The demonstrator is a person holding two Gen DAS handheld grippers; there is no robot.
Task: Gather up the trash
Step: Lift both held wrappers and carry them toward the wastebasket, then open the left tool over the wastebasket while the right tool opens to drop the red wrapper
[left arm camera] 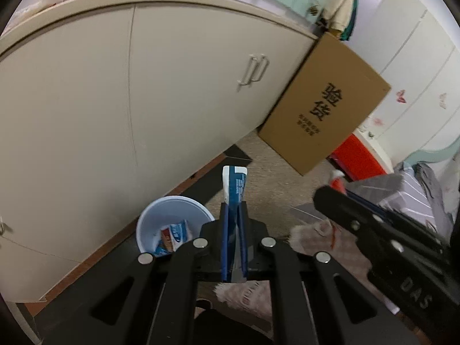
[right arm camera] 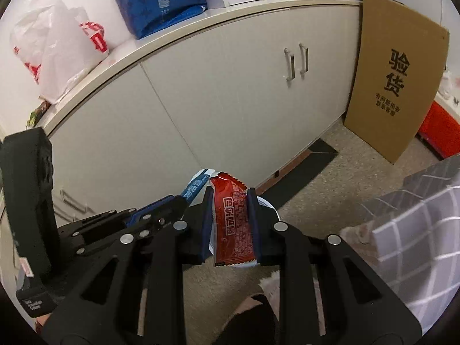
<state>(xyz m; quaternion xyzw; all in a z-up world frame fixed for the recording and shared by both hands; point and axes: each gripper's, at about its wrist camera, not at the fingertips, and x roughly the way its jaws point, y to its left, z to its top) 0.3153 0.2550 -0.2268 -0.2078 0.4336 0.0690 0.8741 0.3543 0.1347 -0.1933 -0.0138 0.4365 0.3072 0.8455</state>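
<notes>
My left gripper (left arm camera: 234,210) is shut on a blue and white wrapper (left arm camera: 235,185) that sticks up past its fingertips. Just to its lower left a pale blue bin (left arm camera: 149,224) stands on the floor with another blue and red wrapper (left arm camera: 174,237) inside. My right gripper (right arm camera: 229,198) is shut on a red snack packet (right arm camera: 231,218), held upright between the pads. In the right wrist view the left gripper (right arm camera: 184,198) reaches in from the left with its blue wrapper (right arm camera: 198,182); the bin's rim (right arm camera: 270,207) peeks out behind the packet. The right gripper (left arm camera: 325,194) enters the left wrist view from the right.
A long beige cabinet (right arm camera: 230,100) with metal handles runs behind the bin. A flat cardboard box (left arm camera: 327,106) leans at its right end, with a red crate (left arm camera: 359,161) beside it. A checked grey bedcover (right arm camera: 417,224) is at right. White and blue bags (right arm camera: 161,0) lie on the cabinet top.
</notes>
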